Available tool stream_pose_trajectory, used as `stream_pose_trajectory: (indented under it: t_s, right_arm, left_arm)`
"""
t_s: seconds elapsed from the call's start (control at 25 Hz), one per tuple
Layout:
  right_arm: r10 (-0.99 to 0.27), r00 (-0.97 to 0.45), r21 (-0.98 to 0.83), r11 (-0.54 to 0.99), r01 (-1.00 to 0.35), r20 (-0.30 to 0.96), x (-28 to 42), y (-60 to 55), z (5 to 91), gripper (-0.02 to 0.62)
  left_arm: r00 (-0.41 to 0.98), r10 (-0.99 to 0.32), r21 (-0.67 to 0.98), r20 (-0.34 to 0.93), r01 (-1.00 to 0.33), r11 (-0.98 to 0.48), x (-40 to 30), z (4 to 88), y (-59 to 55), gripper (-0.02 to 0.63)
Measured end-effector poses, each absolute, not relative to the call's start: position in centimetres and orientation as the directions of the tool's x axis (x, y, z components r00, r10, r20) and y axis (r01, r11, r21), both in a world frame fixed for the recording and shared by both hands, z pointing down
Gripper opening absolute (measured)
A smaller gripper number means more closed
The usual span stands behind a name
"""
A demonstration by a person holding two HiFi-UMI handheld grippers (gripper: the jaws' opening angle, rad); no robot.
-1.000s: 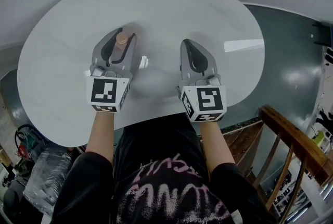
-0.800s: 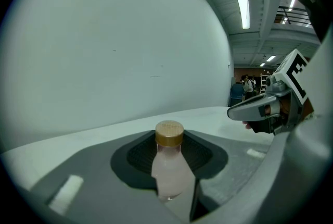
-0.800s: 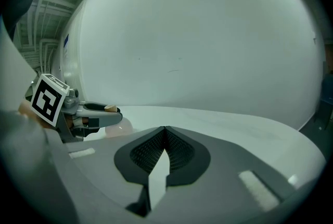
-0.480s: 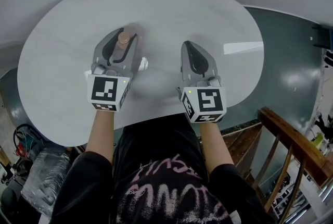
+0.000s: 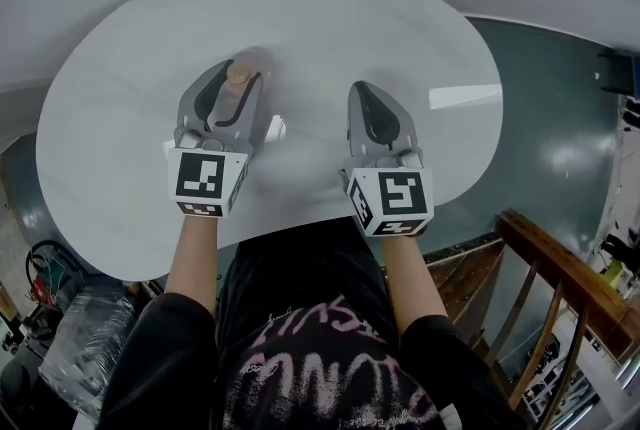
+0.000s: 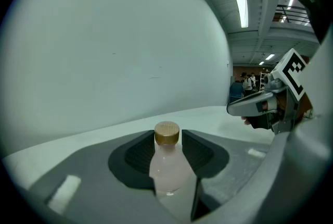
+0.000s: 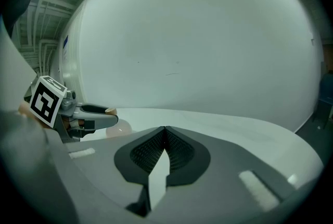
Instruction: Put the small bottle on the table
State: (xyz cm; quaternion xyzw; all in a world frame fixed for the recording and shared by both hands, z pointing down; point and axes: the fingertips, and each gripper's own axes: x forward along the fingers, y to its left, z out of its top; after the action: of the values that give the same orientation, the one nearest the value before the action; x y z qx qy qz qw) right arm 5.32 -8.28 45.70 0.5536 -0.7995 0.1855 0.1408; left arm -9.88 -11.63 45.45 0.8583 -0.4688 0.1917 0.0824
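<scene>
A small bottle (image 6: 169, 171) of pale pink liquid with a tan cap (image 6: 167, 133) stands upright between the jaws of my left gripper (image 6: 167, 154), which is shut on it. In the head view the cap (image 5: 238, 74) shows at the tip of the left gripper (image 5: 232, 88), over the middle of the white oval table (image 5: 300, 8). My right gripper (image 5: 371, 103) hovers beside it to the right, jaws shut with nothing between them; the right gripper view shows its pads (image 7: 165, 149) meeting.
The table's near edge (image 5: 300, 223) runs just in front of the person's body. A wooden railing (image 5: 560, 283) and dark floor lie to the right, and clutter sits on the floor at lower left (image 5: 70, 338).
Both grippers have drifted very slightly; the left one still holds the bottle at the same spot over the table.
</scene>
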Motion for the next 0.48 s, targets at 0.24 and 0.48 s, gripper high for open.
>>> stream_pose_trajectory:
  t_s: [0.24, 0.48]
  right_arm:
    - [-0.838, -0.349, -0.136, 0.322, -0.937, 0.42, 5.8, -7.3, 44.9, 0.011]
    - [-0.844, -0.357, -0.133, 0.333, -0.934, 0.401, 5.3, -6.2, 43.6, 0.011]
  left_arm:
    - [0.47, -0.781, -0.044, 0.411, -0.845, -0.532, -10.0, 44.8, -10.3, 0.16]
    - [0.455, -0.789, -0.042, 0.412, -0.856, -0.515, -10.9, 43.9, -8.4, 0.16]
